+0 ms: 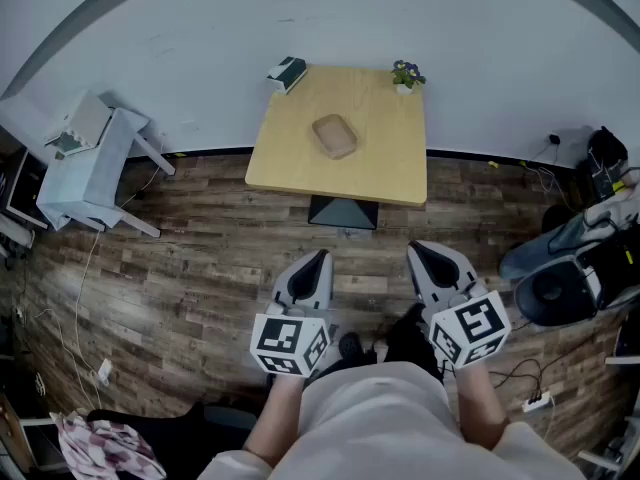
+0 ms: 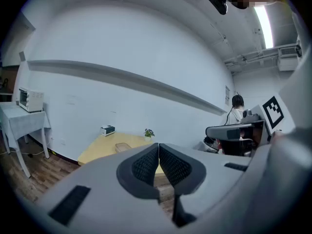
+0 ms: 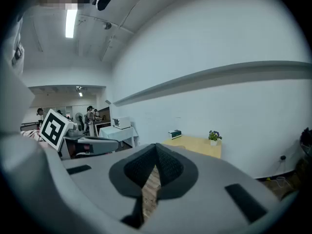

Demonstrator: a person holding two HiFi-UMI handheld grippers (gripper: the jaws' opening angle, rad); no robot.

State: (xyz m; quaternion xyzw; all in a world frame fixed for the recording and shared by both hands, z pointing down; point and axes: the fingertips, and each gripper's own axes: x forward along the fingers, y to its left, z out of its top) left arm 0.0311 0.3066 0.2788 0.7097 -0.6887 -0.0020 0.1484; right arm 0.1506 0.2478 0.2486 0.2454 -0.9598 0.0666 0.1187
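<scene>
Jaws together, empty: left gripper (image 1: pixel 318 258), right gripper (image 1: pixel 420 250); dish (image 1: pixel 335 135) on table (image 1: pixel 290 163) too small to ID.

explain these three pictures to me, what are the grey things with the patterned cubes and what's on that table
No robot here: a person holds a two-jaw gripper in each hand. The head view comes from a camera on the person's head, looking down at the left gripper and right gripper; the patterned cubes are parts of them. The other two views come from cameras riding on each gripper, looking along its jaws. Both pairs of jaws are closed, with nothing between them. Ahead, a wooden table carries a tan tray, a small potted plant and a small box.
</scene>
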